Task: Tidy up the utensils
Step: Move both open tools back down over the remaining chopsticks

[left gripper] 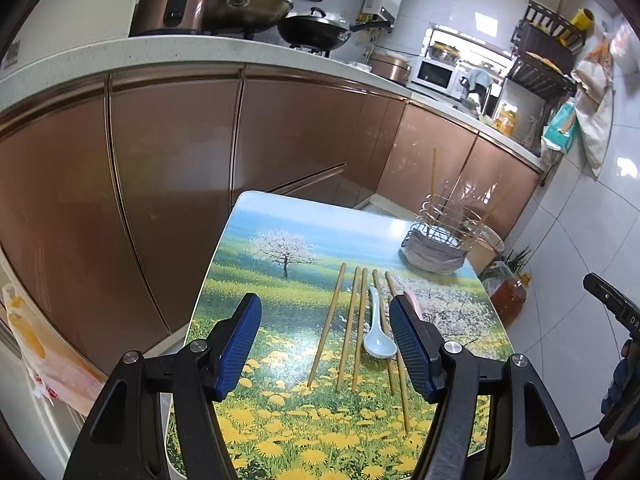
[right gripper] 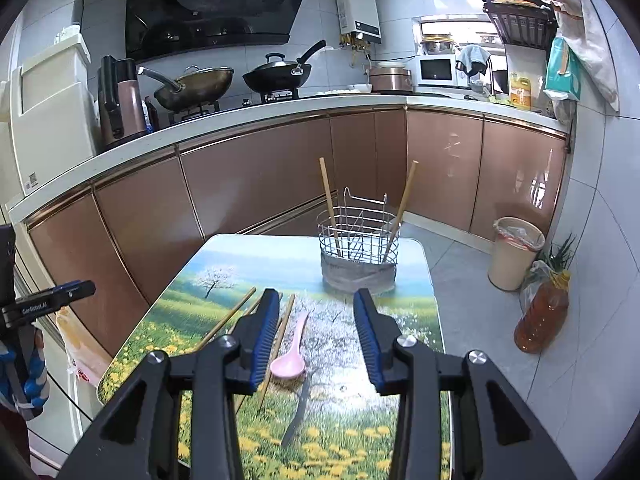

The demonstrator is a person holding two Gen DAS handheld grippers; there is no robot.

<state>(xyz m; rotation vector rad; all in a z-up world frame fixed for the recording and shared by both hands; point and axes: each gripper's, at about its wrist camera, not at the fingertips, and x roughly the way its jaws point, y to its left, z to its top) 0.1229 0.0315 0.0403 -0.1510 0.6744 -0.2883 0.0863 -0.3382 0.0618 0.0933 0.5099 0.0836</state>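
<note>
Several wooden chopsticks (left gripper: 354,328) lie side by side on the picture-printed table (left gripper: 264,248). A pale blue spoon (left gripper: 379,340) rests among them, bowl toward me. My left gripper (left gripper: 326,340) hovers open above them and holds nothing. Its right finger (left gripper: 410,340) hides most of a pink spoon (left gripper: 412,295). In the right wrist view the pink spoon (right gripper: 289,360) lies beside chopsticks (right gripper: 282,336), just under my open, empty right gripper (right gripper: 318,334). A wire utensil holder (right gripper: 358,248) at the table's far end holds two chopsticks.
Brown cabinet fronts (left gripper: 168,184) run close along the table's left and far sides. On the floor to the right stand a lined bin (right gripper: 516,252) and an oil bottle (right gripper: 540,320). The other gripper shows at each view's edge (left gripper: 612,304) (right gripper: 48,298).
</note>
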